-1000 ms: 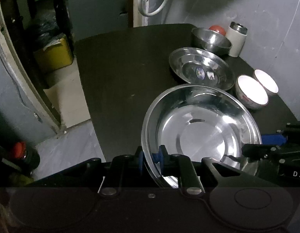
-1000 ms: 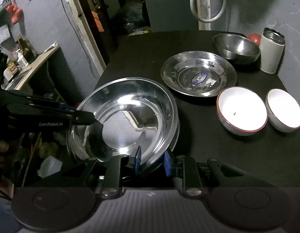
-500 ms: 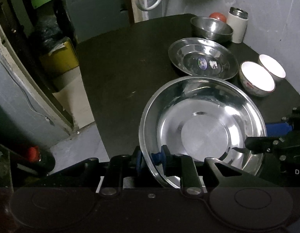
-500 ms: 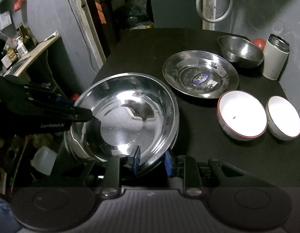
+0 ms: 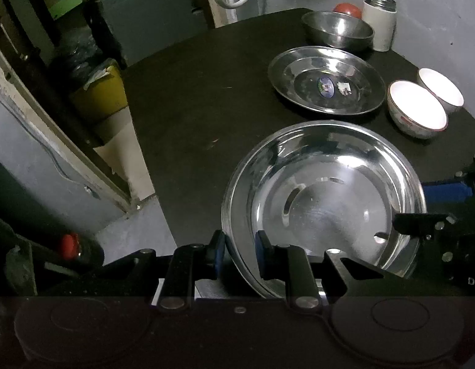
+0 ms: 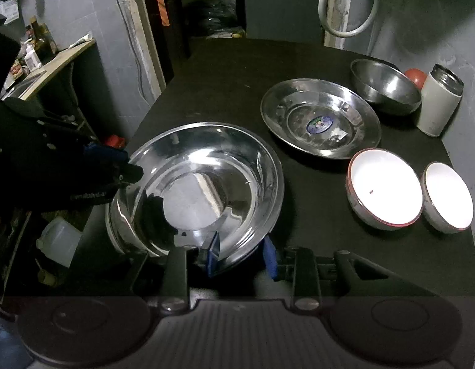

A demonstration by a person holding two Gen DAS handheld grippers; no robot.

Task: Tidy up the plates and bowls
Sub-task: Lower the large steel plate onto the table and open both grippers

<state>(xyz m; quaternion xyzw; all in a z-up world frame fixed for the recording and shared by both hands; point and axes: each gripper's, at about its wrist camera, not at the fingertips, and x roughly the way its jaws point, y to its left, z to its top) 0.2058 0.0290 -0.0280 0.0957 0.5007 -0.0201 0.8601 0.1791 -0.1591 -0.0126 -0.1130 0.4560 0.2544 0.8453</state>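
**Big steel bowl held by two claws**

The left claw (image 5: 237,250) pinches the near rim of the big steel bowl (image 5: 323,203). The right claw (image 6: 242,253) has the bowl's rim between its fingers, but its grip looks loose. The bowl sits near the surface (image 6: 237,70) edge. Next it likely goes onto the steel plate (image 6: 320,121). Room there is tight: two white bowls (image 6: 385,192) sit just beside the plate. The far left is bare.

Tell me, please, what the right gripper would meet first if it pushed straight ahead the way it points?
The large steel plate its jaws already straddle at the near rim; the right gripper would drive against it at once.
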